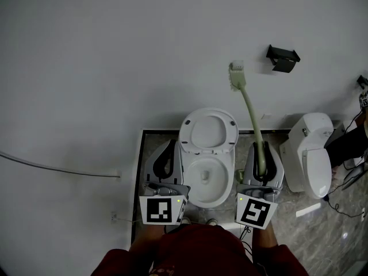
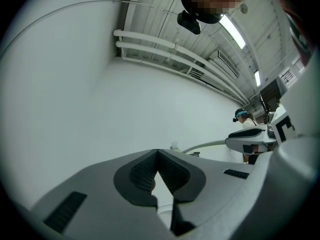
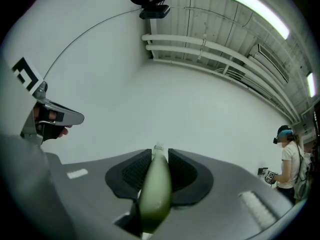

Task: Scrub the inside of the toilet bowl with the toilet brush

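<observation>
A white toilet [image 1: 207, 154] stands below me, its lid up and the bowl [image 1: 205, 183] open. My right gripper [image 1: 261, 149] is to the right of the bowl, shut on the pale green handle of the toilet brush [image 1: 251, 114]. The handle curves up and away, and its white bristle head [image 1: 237, 73] is raised in front of the wall, well above the toilet. In the right gripper view the handle [image 3: 156, 189] sits clamped between the pads of the right gripper [image 3: 159, 154]. My left gripper [image 1: 170, 148] hangs left of the bowl; its jaws [image 2: 158, 153] are shut with nothing in them.
A second white toilet [image 1: 310, 151] stands to the right on the marble floor. A black bracket [image 1: 283, 57] is fixed to the white wall, and a grey cable [image 1: 57, 168] runs along it at left. A person [image 3: 290, 159] stands far off to the right.
</observation>
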